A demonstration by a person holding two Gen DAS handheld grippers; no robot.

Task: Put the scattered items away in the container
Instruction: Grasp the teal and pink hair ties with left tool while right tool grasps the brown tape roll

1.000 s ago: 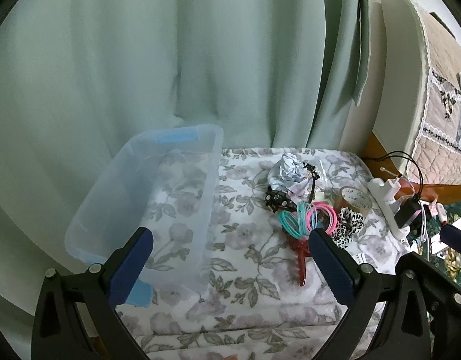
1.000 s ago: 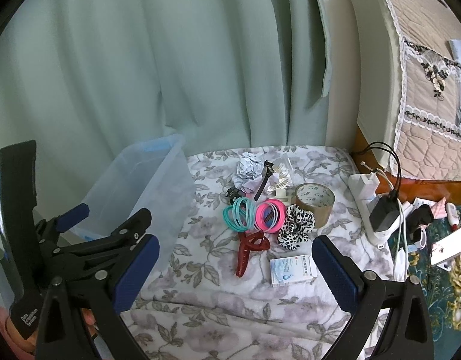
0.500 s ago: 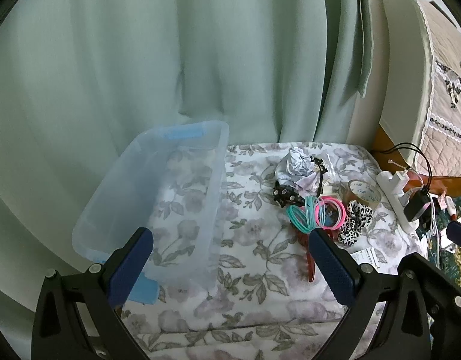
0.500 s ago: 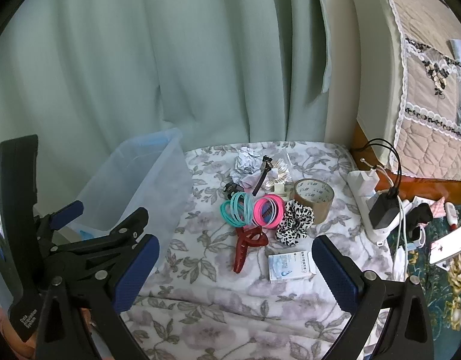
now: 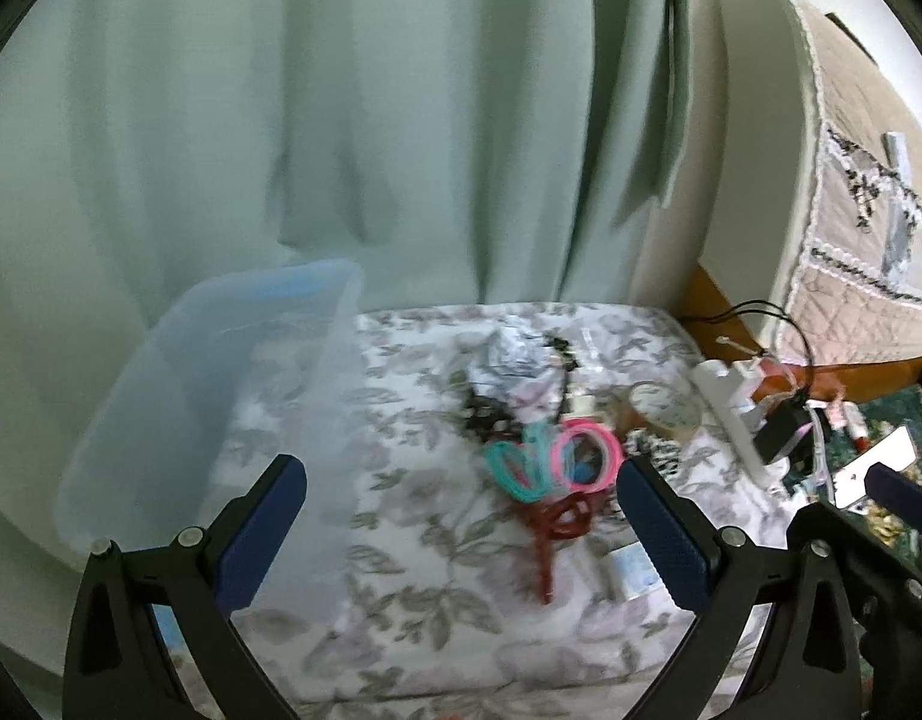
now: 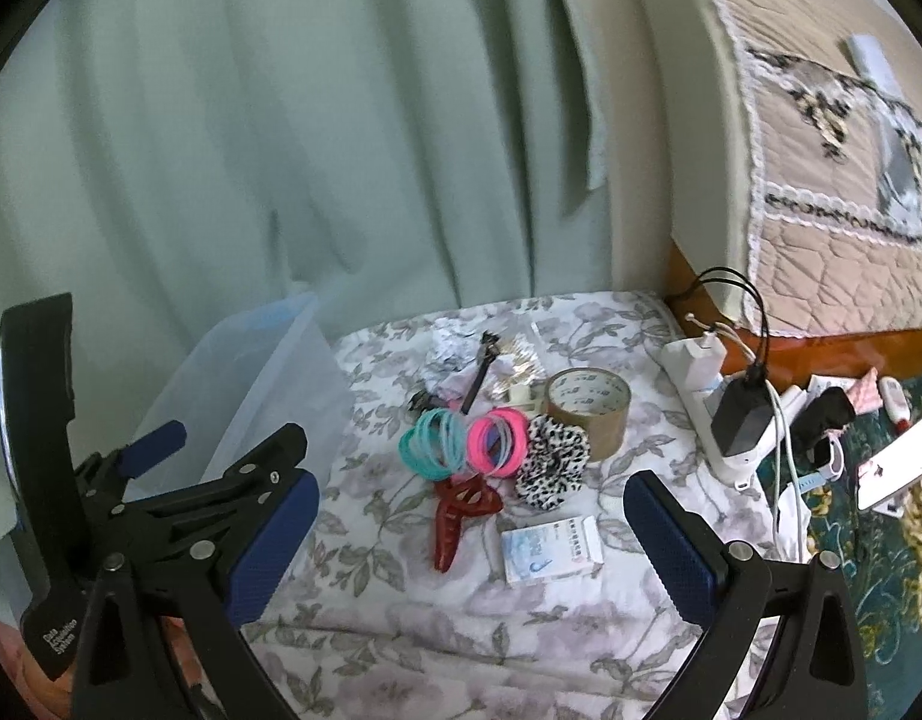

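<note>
Scattered items: clustered on floral cloth (image 6: 401, 594), right of container, none seen inside it.
Container (image 5: 209, 396): clear plastic bin, blue latch at far end, open top, interior showing only cloth pattern through the base.
Teal hair ties (image 6: 432, 443): touching pink hair ties (image 6: 497, 441), looped bundles side by side.
Red claw clip (image 6: 458, 510): just in front of the ties, partly under them.
Leopard scrunchie (image 6: 551, 468): against tape roll (image 6: 588, 408).
White packet (image 6: 550, 549): flat, nearest right gripper.
Crumpled paper (image 6: 446, 354): at far edge with black clip (image 6: 482, 369).
Left gripper (image 5: 461, 534): spread wide, holding nothing, above cloth between bin and pile.
Right gripper (image 6: 470, 546): spread wide, holding nothing, aimed at pile.
Stage: fits both a pile awaiting collection and a bin not filled; not settled here.
Risk: tangled ties may drag clip or neighbours along; flat packet may slip from pads; power strip (image 6: 710, 414) cables close by, liable to snag.
</note>
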